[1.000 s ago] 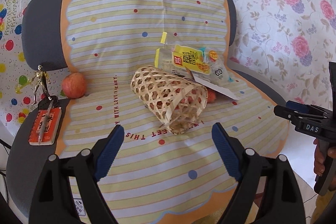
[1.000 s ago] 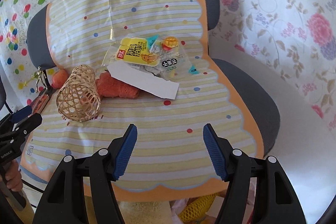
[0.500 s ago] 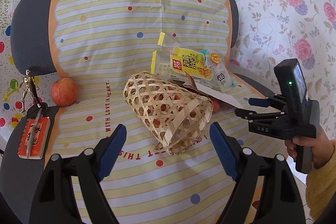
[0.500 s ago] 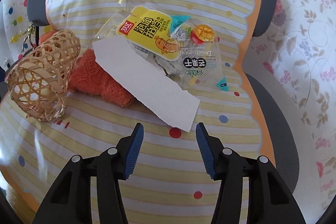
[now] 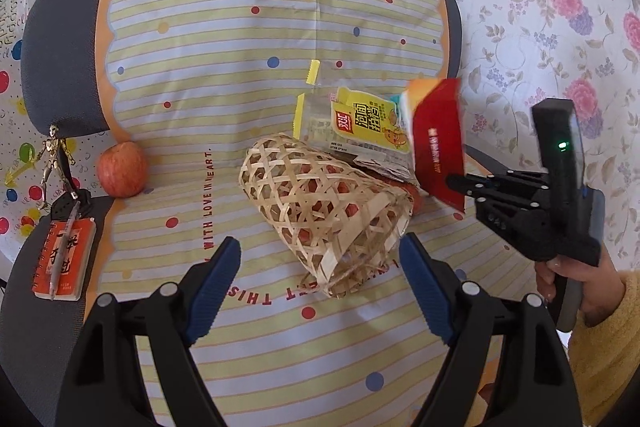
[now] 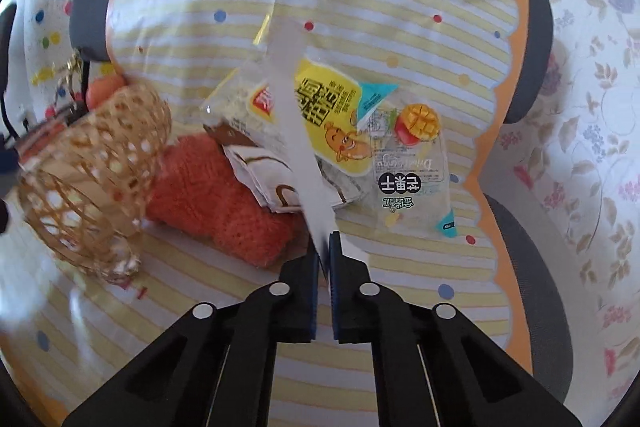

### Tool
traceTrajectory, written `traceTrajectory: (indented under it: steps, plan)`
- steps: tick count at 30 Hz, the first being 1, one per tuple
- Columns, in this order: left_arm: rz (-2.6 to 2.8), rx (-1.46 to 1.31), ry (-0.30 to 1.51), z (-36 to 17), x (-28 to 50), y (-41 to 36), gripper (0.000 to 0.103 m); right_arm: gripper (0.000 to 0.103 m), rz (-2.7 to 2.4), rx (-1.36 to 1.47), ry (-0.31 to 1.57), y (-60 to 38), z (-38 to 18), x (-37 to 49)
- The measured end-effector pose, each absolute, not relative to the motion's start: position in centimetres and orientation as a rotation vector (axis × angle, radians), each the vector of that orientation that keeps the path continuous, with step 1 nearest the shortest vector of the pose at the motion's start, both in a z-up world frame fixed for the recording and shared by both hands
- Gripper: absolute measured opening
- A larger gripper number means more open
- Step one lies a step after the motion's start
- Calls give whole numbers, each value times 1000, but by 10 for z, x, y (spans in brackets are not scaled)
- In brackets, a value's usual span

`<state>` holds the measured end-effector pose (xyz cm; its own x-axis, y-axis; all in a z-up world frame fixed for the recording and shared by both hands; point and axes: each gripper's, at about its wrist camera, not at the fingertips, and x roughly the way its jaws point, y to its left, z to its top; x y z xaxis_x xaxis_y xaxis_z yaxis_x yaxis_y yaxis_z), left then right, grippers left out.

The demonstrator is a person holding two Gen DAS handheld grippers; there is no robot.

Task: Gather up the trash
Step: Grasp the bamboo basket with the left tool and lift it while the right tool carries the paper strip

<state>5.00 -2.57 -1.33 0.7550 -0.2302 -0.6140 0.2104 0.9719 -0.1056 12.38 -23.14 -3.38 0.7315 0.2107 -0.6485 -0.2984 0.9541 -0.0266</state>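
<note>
Striped dotted cloth (image 5: 240, 67) over grey chair (image 5: 60, 47), floral wallpaper (image 5: 540, 27)

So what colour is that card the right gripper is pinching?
Red card with an orange top edge, white behind; clearest in the left wrist view.

Printed in red along the striped cloth (image 5: 224, 75): "WITH LOVE IN HEART." and, upside down near its front edge, "THIS". On the clear wrapper (image 6: 408, 183), reversed: 芒果干.

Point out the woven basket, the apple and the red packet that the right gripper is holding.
woven basket (image 5: 320, 203), left wrist view, on its lattice side wall.
apple (image 5: 121, 169), left wrist view, middle of its red skin.
red packet (image 5: 438, 151), left wrist view, on its red face, above the right gripper (image 5: 452, 182).
</note>
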Motion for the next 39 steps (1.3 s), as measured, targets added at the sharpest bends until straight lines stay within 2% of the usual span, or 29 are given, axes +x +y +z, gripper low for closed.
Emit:
traceTrajectory:
  steps: [3,7,10,13,16,22,29,31,33,39]
  plan:
    - [-221,-27,676,-6,50,-27,80,1,290,45,692,-255,-14,107]
    - [-204,-42,683,4,56,-33,80,1,269,142,682,-269,-1,78]
    - [-208,-21,664,9,60,-43,80,1,236,167,693,-278,-1,67]
    - [-179,-12,666,11,72,-50,84,1,221,168,684,-282,-5,61]
    - [-160,-136,719,10,96,-43,88,1,204,154,669,-283,-9,56]
    - [-45,-196,848,-14,130,-44,88,1,206,181,668,-288,-14,56]
    - [-135,-380,913,-31,126,-18,90,1,225,192,690,-287,-18,52]
    - [-225,-454,952,-37,126,-18,88,1,227,198,694,-286,-19,51]
    - [-308,-492,970,-40,124,-25,80,2,226,198,696,-285,-19,49]
    - [-319,-266,871,-25,94,-54,76,1,207,198,673,-285,-12,36]
